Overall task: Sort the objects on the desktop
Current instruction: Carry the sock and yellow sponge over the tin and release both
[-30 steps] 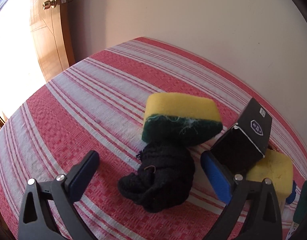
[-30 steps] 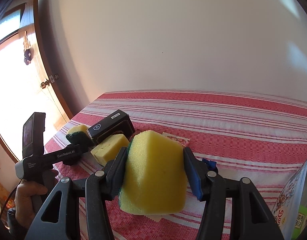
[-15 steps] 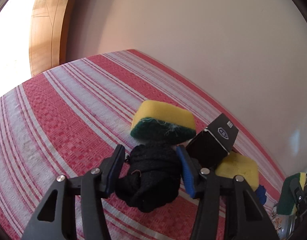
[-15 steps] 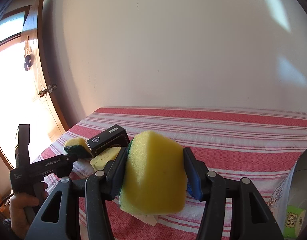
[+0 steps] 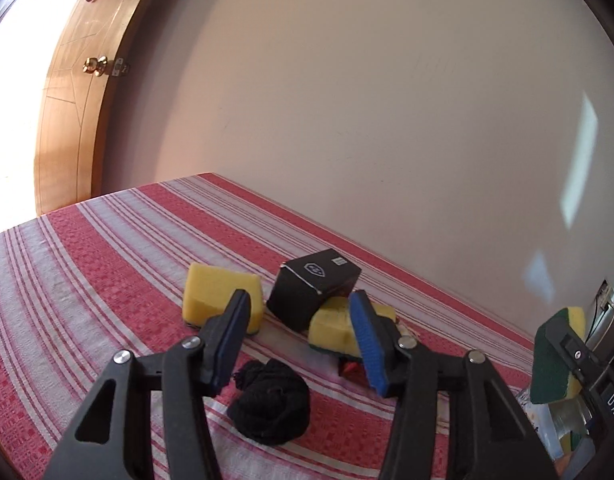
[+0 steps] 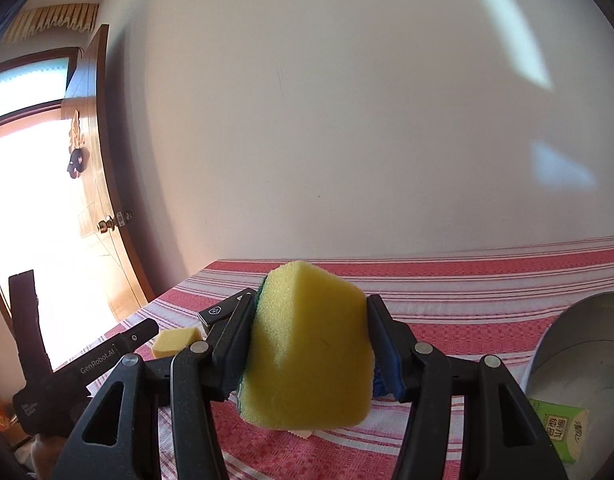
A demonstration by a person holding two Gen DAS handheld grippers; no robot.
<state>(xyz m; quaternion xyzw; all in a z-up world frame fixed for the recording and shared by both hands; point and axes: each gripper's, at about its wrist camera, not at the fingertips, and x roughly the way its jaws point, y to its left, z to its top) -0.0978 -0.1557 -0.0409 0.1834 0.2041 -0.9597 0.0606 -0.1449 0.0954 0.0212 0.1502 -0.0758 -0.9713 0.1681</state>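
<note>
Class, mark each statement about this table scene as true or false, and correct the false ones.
1. The right gripper is clamped on a yellow sponge. True.
2. The black box lies flat on the cloth, clear of every sponge. False: it sits tilted, leaning on the sponge under the box.
3. The tablecloth is blue and checked. False: it is red with white stripes.
4. A black knitted bundle lies on the tablecloth. True.
5. A wooden door with a brass knob stands past the table's far end. True.
</note>
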